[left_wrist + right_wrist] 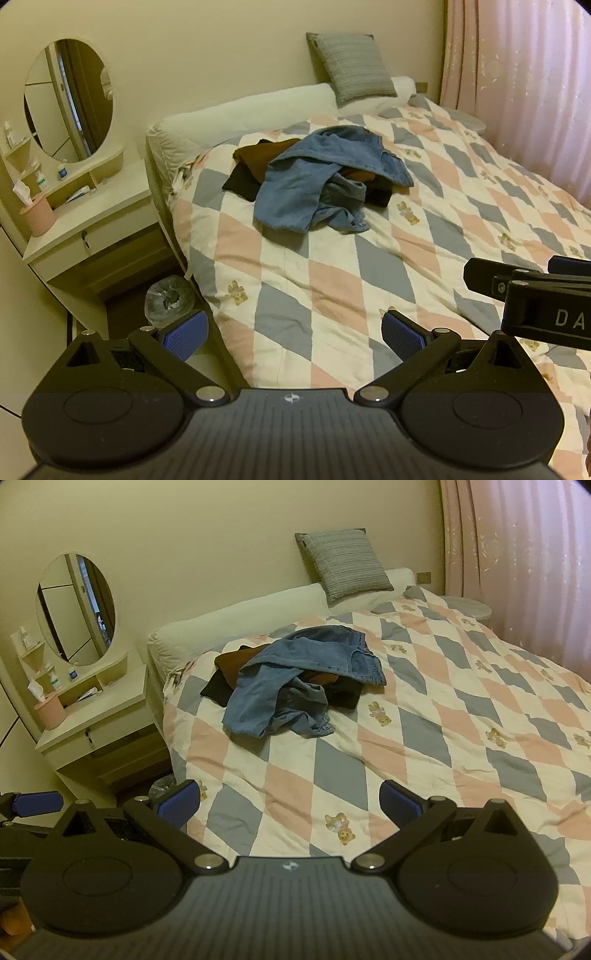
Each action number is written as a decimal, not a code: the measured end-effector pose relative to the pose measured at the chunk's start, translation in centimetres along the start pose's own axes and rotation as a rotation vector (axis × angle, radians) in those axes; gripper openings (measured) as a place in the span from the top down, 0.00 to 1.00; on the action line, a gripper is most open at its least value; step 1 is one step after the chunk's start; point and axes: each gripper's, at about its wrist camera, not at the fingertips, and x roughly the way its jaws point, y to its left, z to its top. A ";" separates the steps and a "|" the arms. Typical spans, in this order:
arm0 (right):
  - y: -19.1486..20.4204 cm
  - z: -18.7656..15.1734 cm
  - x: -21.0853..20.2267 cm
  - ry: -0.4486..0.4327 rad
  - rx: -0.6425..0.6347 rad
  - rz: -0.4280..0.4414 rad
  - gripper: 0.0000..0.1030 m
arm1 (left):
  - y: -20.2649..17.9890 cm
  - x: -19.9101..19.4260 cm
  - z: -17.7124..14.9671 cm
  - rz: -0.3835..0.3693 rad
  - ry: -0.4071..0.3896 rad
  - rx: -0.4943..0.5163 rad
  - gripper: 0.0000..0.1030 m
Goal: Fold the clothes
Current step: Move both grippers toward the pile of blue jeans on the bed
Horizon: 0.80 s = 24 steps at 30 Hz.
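Note:
A crumpled pair of blue jeans (317, 181) lies on a pile with a brown garment (258, 155) and a black garment (242, 182) on the checked quilt (332, 288), far ahead of both grippers. The pile also shows in the right wrist view: jeans (295, 686), brown garment (232, 662), black garment (218, 692). My left gripper (293, 334) is open and empty over the near edge of the bed. My right gripper (290, 806) is open and empty, just right of the left one; its body shows in the left wrist view (535, 295).
A white dressing table (88, 221) with an oval mirror (68, 99) and a pink cup (37, 214) stands left of the bed. A lined waste bin (170, 299) sits on the floor beside it. A grey cushion (351, 66) leans at the head; pink curtains (524, 81) hang right.

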 end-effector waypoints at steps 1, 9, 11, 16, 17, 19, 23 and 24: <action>0.0 0.0 0.0 0.000 -0.001 0.001 0.00 | -0.1 0.1 0.1 -0.002 0.003 -0.001 0.00; 0.3 0.4 0.3 0.001 -0.009 0.011 0.01 | -0.3 0.4 0.7 -0.021 0.010 -0.014 0.00; 0.3 0.4 0.7 0.001 -0.012 0.014 0.01 | -0.3 0.3 1.0 -0.024 0.009 -0.017 0.00; 0.0 0.3 1.7 0.000 -0.020 0.019 0.01 | 0.6 0.9 1.0 -0.036 0.010 -0.017 0.00; -0.1 0.3 1.8 0.000 -0.021 0.019 0.01 | 0.6 1.0 1.1 -0.036 0.010 -0.018 0.00; -0.2 0.4 1.9 0.000 -0.026 0.022 0.00 | 0.7 1.2 1.3 -0.035 0.011 -0.020 0.00; -0.1 0.5 2.0 0.001 -0.034 0.027 0.01 | 0.9 1.6 1.6 -0.035 0.018 -0.023 0.00; -0.1 0.6 2.2 0.002 -0.034 0.028 0.01 | 0.9 1.8 1.6 -0.036 0.020 -0.024 0.00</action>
